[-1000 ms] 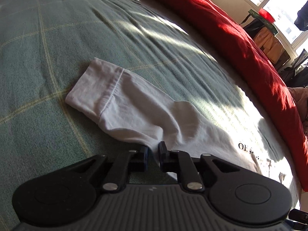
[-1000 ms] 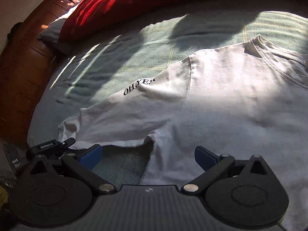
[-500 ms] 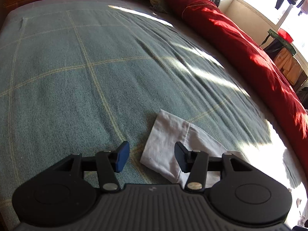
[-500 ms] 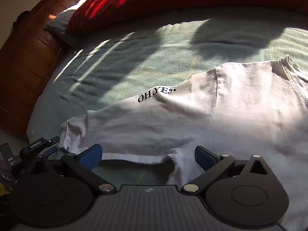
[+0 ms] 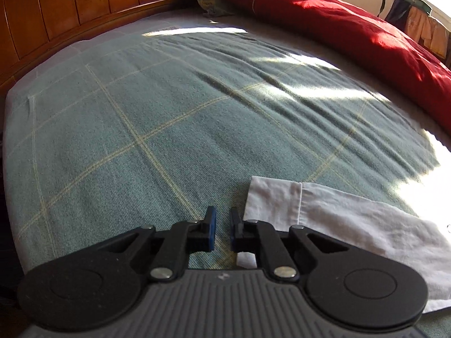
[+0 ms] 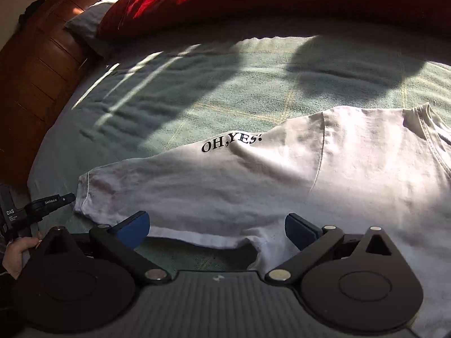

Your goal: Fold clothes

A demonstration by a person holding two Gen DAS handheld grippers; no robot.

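Left gripper [image 5: 222,232]: fingers nearly together, pinching nothing, beside the sleeve cuff [image 5: 272,201]. Right gripper [image 6: 216,230]: fingers spread over white T-shirt [image 6: 282,186] on green blanket [image 6: 197,90]; only this view shows "OH,YES" print.

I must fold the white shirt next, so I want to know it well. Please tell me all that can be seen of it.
The white shirt is long-sleeved, of thin, slightly wrinkled fabric, with a ribbed round neckline and black letters "OH,YES:" near the shoulder. It lies spread flat on the green checked blanket, partly in sunlight. One sleeve stretches sideways, its hemmed cuff just beside the left gripper, whose narrow gap holds no cloth. The open right gripper hovers near the armpit.
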